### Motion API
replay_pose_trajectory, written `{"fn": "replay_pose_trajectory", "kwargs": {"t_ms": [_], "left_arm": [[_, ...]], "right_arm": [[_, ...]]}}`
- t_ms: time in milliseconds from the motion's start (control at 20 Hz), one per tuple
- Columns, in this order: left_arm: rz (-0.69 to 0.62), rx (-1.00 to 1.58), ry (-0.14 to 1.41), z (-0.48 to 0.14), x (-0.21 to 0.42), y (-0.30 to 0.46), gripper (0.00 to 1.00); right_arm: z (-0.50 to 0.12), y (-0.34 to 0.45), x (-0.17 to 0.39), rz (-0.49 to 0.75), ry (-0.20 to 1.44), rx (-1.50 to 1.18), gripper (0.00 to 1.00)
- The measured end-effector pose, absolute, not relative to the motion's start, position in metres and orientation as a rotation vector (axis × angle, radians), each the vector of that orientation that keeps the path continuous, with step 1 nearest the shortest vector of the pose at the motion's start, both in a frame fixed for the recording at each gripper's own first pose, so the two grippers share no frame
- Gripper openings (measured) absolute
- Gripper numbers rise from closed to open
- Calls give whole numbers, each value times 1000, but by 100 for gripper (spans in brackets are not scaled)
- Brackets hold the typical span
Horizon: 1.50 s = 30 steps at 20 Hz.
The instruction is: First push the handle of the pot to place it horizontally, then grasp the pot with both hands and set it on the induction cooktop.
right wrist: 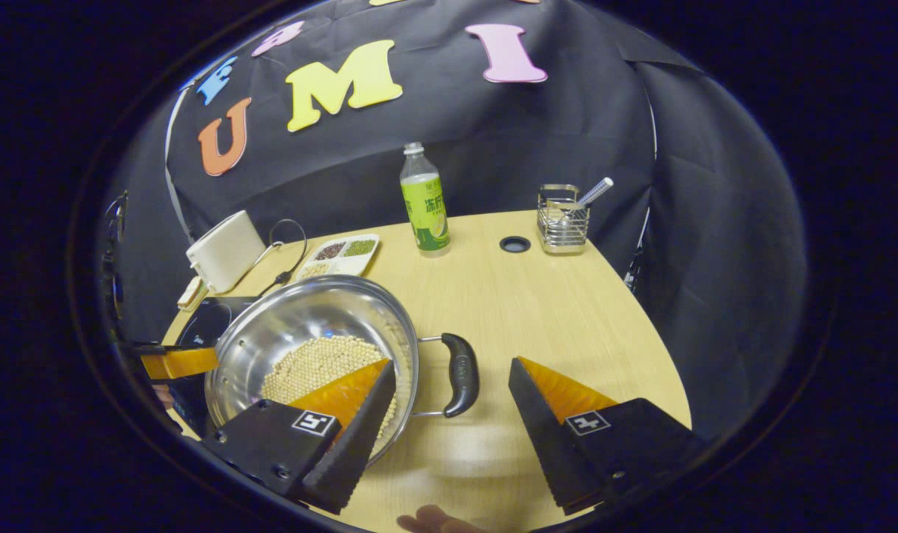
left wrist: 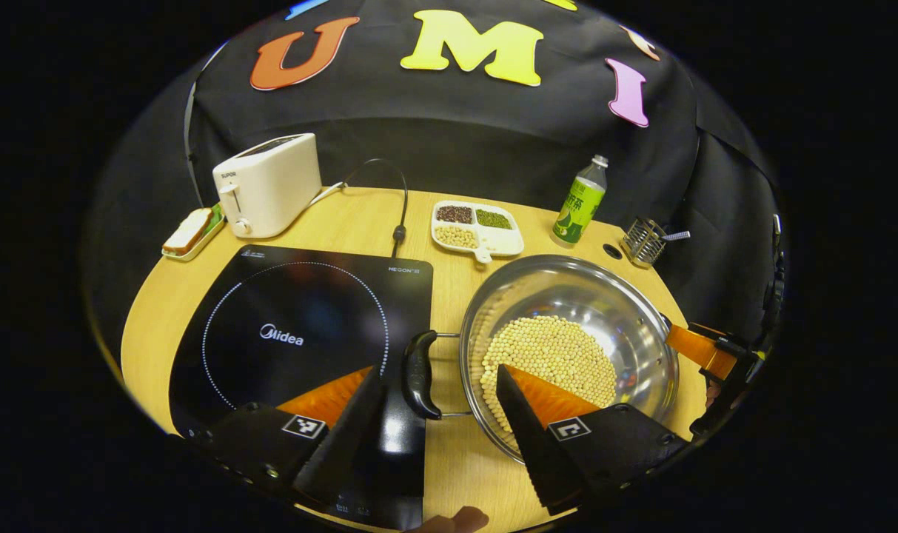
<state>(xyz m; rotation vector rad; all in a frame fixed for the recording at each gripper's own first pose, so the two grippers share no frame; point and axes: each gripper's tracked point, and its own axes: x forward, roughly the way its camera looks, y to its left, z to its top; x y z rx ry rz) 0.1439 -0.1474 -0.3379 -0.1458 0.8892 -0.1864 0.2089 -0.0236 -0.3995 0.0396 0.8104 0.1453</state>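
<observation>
While jaws gape, pot (left wrist: 567, 326) handles (left wrist: 421, 374) point sideways

One steel pot (left wrist: 567, 348) holding beans, with two black side handles, one (left wrist: 420, 374) toward the induction cooktop (left wrist: 300, 333), one (right wrist: 460, 374) away from it. One cooktop beside the pot. Behind the pot: one toaster (left wrist: 267, 185), one three-compartment dish (left wrist: 478, 228), one green bottle (left wrist: 580, 203), one wire holder (left wrist: 643, 240). One sandwich plate (left wrist: 189, 233) beside the toaster. Two grippers: left (left wrist: 437, 377), right (right wrist: 452, 374).

Rounded pale wood table (right wrist: 552, 296) against black cloth wall (right wrist: 582, 133), seemingly dim surroundings.
</observation>
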Motion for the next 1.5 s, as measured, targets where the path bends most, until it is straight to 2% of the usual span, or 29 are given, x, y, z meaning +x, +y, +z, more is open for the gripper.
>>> {"fn": "replay_pose_trajectory", "kwargs": {"t_ms": [50, 100, 200, 250, 300, 350, 400, 500, 550, 750, 800, 850, 900, 950, 1000, 1050, 1100, 1150, 1200, 1500], "left_arm": [[-181, -145, 899, -335, 143, -143, 96], [-182, -152, 911, -343, 147, -147, 82], [-171, -154, 914, -346, 151, -143, 81], [-173, -165, 919, -344, 152, -143, 75], [-174, -178, 925, -344, 153, -143, 76], [-173, -177, 931, -345, 155, -141, 74], [-171, -172, 935, -347, 156, -139, 71], [-174, -168, 936, -347, 158, -138, 50], [-175, -172, 932, -345, 158, -138, 59], [-162, -186, 916, -346, 161, -137, 57], [-165, -177, 912, -347, 161, -136, 67], [-171, -176, 910, -349, 163, -138, 48], [-169, -181, 907, -345, 162, -137, 55], [-160, -200, 906, -347, 165, -137, 46], [-148, -214, 911, -345, 163, -138, 42], [-153, -205, 913, -344, 163, -139, 52], [-159, -192, 921, -344, 159, -140, 52], [-169, -183, 918, -341, 156, -141, 42], [-175, -176, 914, -339, 153, -142, 52], [-201, -170, 866, -312, 142, -141, 52]], "right_arm": [[-402, -24, 212, 144, 816, 36, 98], [-406, -24, 214, 141, 822, 29, 98], [-408, -23, 217, 144, 827, 27, 96], [-410, -21, 219, 149, 831, 29, 90], [-411, -19, 220, 154, 838, 34, 87], [-414, -16, 221, 162, 852, 36, 92], [-417, -15, 221, 165, 865, 36, 86], [-423, -12, 222, 165, 886, 30, 75], [-425, -15, 225, 141, 895, 24, 69], [-423, -14, 223, 125, 889, 37, 65], [-424, -14, 223, 125, 887, 37, 65], [-423, -14, 223, 122, 886, 40, 65], [-423, -14, 221, 120, 893, 31, 65], [-422, -14, 218, 116, 898, 10, 63], [-420, -16, 217, 110, 891, -2, 62], [-419, -17, 213, 98, 896, 2, 60], [-417, -18, 210, 91, 902, 8, 60], [-416, -20, 206, 85, 905, 15, 60], [-413, -21, 203, 81, 908, 27, 60], [-387, -24, 182, 74, 884, 43, 60]]}}
